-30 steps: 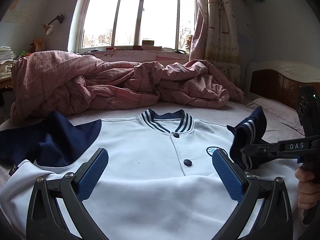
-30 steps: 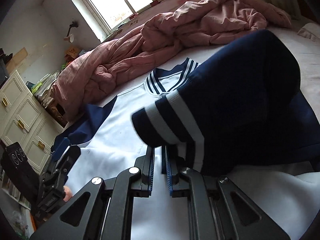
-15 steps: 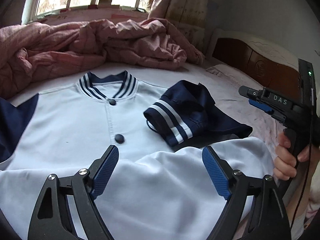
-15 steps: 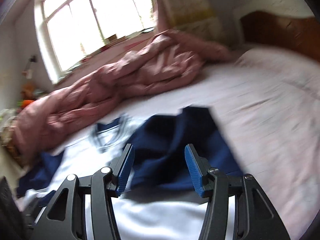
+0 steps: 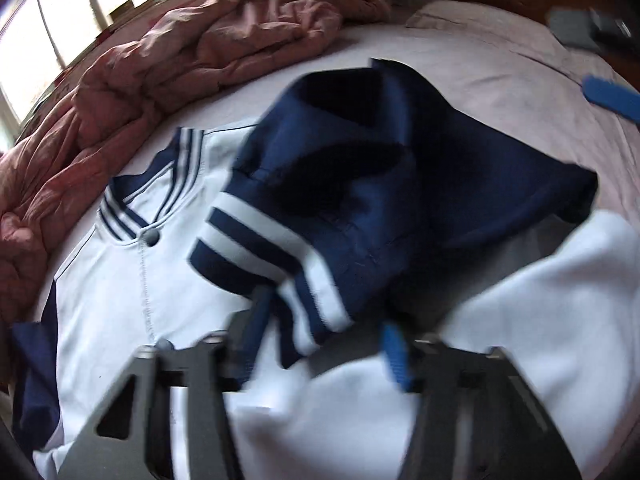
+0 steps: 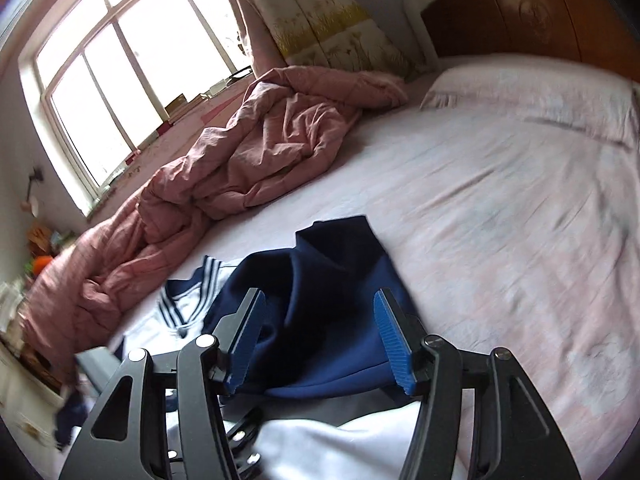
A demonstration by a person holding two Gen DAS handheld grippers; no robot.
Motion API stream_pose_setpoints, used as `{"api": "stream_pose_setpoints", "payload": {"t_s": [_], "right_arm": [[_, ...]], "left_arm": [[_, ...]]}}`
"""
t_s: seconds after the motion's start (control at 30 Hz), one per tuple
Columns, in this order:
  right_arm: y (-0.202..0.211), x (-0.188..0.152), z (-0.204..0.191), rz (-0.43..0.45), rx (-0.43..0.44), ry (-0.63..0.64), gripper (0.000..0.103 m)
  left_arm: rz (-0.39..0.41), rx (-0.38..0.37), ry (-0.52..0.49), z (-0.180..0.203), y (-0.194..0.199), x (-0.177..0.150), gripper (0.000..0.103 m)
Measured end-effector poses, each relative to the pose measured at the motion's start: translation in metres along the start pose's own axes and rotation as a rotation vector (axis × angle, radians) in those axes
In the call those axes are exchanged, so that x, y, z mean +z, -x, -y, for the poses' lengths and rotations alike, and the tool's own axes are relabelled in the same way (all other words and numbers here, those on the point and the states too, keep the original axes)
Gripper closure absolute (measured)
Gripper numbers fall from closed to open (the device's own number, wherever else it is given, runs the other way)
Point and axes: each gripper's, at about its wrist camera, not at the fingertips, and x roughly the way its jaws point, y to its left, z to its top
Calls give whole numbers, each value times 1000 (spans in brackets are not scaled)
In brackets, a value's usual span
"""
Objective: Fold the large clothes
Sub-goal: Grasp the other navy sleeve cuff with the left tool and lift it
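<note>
A white jacket (image 5: 120,300) with navy sleeves and a striped collar (image 5: 132,216) lies front-up on the bed. Its navy sleeve (image 5: 400,180) is folded across the chest, the striped cuff (image 5: 272,248) pointing at me. My left gripper (image 5: 324,336) is low over that cuff; its jaws are closing with the cuff end between them, and the blurred pads still look apart from it. My right gripper (image 6: 316,336) hovers over the same sleeve (image 6: 320,280) near the shoulder, its jaws opening, nothing pinched. One blue pad of the right gripper (image 5: 612,96) shows at the right edge.
A crumpled pink quilt (image 5: 200,60) is heaped along the window side of the bed (image 6: 500,220). A pillow (image 6: 540,96) lies under the wooden headboard (image 6: 520,12). The window (image 6: 140,40) and a curtain are beyond the quilt.
The right gripper let go of the striped cuff, opened and drew back, leaving the sleeve folded on the chest. The left gripper swung right and down onto the cuff while its jaws narrowed.
</note>
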Motion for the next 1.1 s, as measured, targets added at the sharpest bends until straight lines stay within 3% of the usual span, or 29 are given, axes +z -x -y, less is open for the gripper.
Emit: {"api": "stream_pose_setpoints", "payload": {"t_s": [0.07, 0.17, 0.33, 0.43, 0.6, 0.77, 1.0, 1.03, 1.1], "right_arm": [[-2, -1, -1, 0, -33, 13, 44], [-4, -3, -4, 2, -82, 36, 44], [-9, -5, -8, -19, -95, 50, 44], [-11, -5, -7, -24, -113, 51, 44], [-14, -5, -2, -39, -95, 27, 40], [-25, -10, -4, -89, -87, 30, 40], [-20, -15, -19, -51, -113, 86, 39], [-20, -15, -21, -50, -118, 92, 38], [-22, -16, -24, -58, -114, 104, 38]], "left_arm": [[43, -39, 78, -19, 7, 1, 88], [102, 0, 149, -49, 21, 1, 95], [136, 175, 257, -113, 46, -12, 95], [129, 365, 279, -155, 55, -25, 95], [43, 481, 335, -214, 52, -59, 95], [5, 447, 405, -250, 42, -91, 90], [36, 407, 515, -277, 44, -113, 86], [46, 417, 527, -279, 48, -114, 83], [66, 438, 531, -280, 55, -115, 62]]}}
